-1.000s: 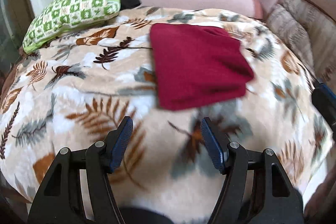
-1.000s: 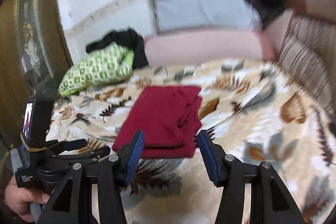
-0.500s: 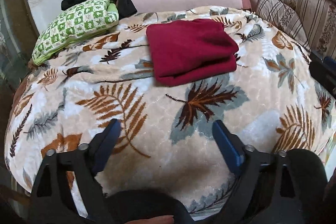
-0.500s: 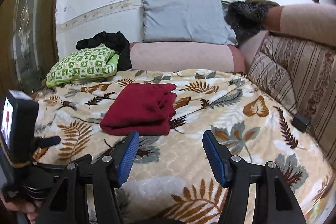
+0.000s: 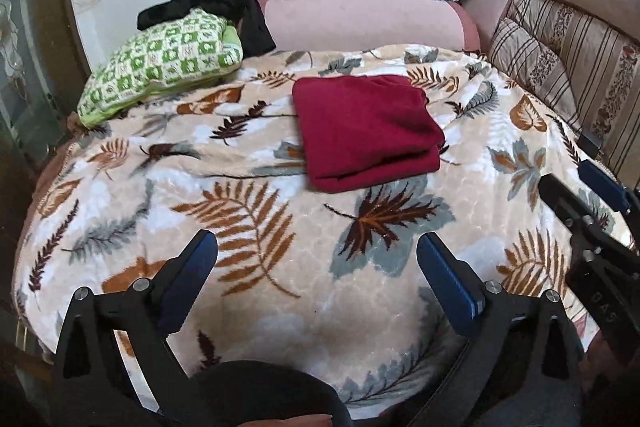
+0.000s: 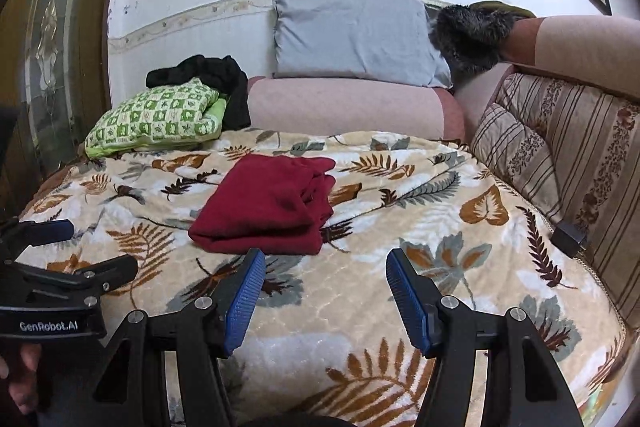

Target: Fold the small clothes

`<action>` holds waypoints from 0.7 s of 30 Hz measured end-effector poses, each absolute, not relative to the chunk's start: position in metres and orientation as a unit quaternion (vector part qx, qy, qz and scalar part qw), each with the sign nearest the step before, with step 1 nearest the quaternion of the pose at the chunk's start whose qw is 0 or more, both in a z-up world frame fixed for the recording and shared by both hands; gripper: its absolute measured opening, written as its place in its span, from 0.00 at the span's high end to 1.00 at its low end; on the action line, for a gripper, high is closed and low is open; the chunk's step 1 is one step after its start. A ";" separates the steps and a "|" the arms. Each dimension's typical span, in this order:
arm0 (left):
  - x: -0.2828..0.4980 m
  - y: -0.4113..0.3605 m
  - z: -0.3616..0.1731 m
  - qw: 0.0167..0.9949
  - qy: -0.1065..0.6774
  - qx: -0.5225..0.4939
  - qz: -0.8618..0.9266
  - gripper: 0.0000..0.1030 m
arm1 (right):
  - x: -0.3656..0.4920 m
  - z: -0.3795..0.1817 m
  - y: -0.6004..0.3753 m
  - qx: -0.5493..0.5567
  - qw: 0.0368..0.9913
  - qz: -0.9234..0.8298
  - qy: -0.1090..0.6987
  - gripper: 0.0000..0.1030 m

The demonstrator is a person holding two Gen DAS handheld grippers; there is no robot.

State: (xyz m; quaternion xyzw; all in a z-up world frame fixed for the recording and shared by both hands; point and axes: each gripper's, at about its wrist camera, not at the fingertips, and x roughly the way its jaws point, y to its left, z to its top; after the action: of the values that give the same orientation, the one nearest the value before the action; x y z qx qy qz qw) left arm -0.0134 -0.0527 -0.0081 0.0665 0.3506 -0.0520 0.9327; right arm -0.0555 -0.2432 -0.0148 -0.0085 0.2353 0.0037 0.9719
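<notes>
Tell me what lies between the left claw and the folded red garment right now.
Only bare leaf-print blanket; the left wrist view shows nothing else between the open left claw and the red garment.

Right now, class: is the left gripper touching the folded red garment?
Apart. In the left wrist view the left gripper, jaws open, has bare leaf-print blanket between its fingertips and the red garment.

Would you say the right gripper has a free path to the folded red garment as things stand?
Probably yes. The right gripper is open with nothing between its fingers, and only bare leaf-print blanket lies between it and the red garment. The left gripper sits off to the side.
</notes>
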 end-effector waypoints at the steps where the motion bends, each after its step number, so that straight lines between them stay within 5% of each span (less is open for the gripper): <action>1: -0.016 -0.053 -0.005 0.934 0.348 0.067 -0.051 0.02 | -0.056 -0.014 -0.242 -0.009 0.972 0.005 0.234 0.41; 12: -0.030 -0.058 0.029 0.935 0.325 -0.044 -0.134 0.01 | -0.063 -0.007 -0.246 0.002 0.975 0.016 0.221 0.41; 21: 0.017 -0.060 -0.044 0.908 0.409 -0.047 -0.073 0.01 | -0.064 -0.008 -0.267 0.048 0.974 0.029 0.219 0.40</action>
State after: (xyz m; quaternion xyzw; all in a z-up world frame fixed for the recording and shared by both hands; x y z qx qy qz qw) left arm 0.0171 -0.0600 -0.0436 -0.0468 0.4094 -0.0726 0.9082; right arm -0.0642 -0.2666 -0.0079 0.0484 0.2186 0.0292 0.9742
